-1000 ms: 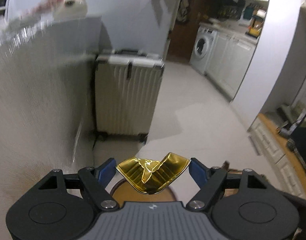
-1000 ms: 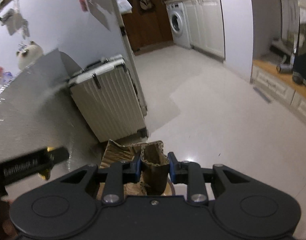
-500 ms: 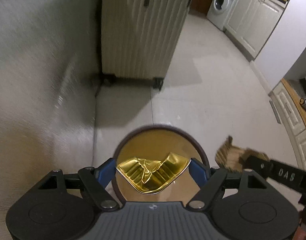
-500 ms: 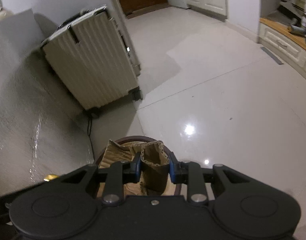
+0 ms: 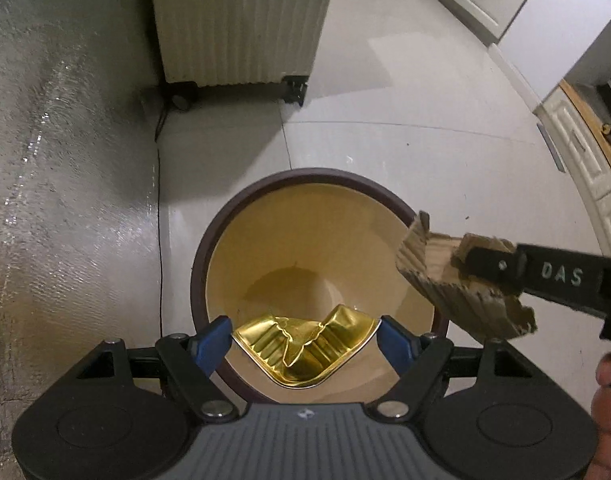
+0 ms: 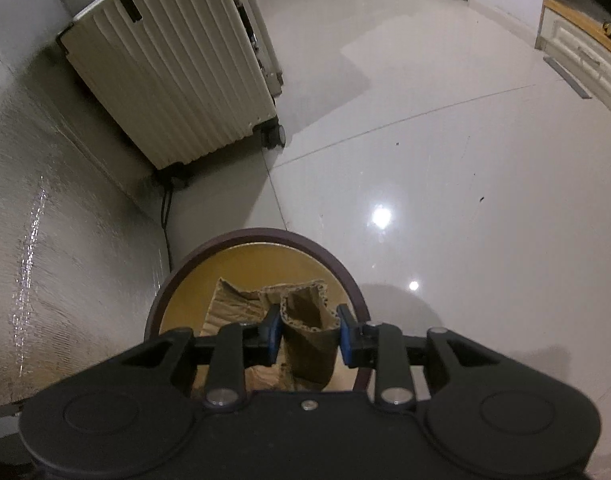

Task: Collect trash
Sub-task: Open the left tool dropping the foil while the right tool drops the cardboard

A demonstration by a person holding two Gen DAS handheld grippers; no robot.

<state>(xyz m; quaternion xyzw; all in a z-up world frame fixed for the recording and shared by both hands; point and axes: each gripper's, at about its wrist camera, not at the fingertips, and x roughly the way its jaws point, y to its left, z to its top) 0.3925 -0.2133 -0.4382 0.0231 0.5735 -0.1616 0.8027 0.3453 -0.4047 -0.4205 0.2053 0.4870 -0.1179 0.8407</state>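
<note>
A round bin with a dark brown rim (image 5: pixel 305 172) and a tan inside stands on the pale floor. My left gripper (image 5: pixel 304 336) hangs over its near side, blue pads shut on a crumpled gold foil tray (image 5: pixel 305 346). In the right wrist view my right gripper (image 6: pixel 310 334) holds a torn piece of brown cardboard (image 6: pixel 305 320) above the same bin's rim (image 6: pixel 257 234). Its jaws are opening, with the cardboard still between the pads. From the left wrist view that cardboard (image 5: pixel 437 276) hangs over the bin's right rim.
A cream ribbed suitcase (image 5: pixel 241 20) on wheels stands just behind the bin, also the suitcase (image 6: pixel 173 72) in the right view. A silver textured wall (image 5: pixel 65 160) runs along the left, with a black cable (image 5: pixel 160 200) at its foot. White cabinets (image 5: pixel 585 152) line the right.
Both grippers have sunk and tipped downward. The bin has come into view and grown large beneath them. The cardboard and the gold tray now hang over its mouth.
</note>
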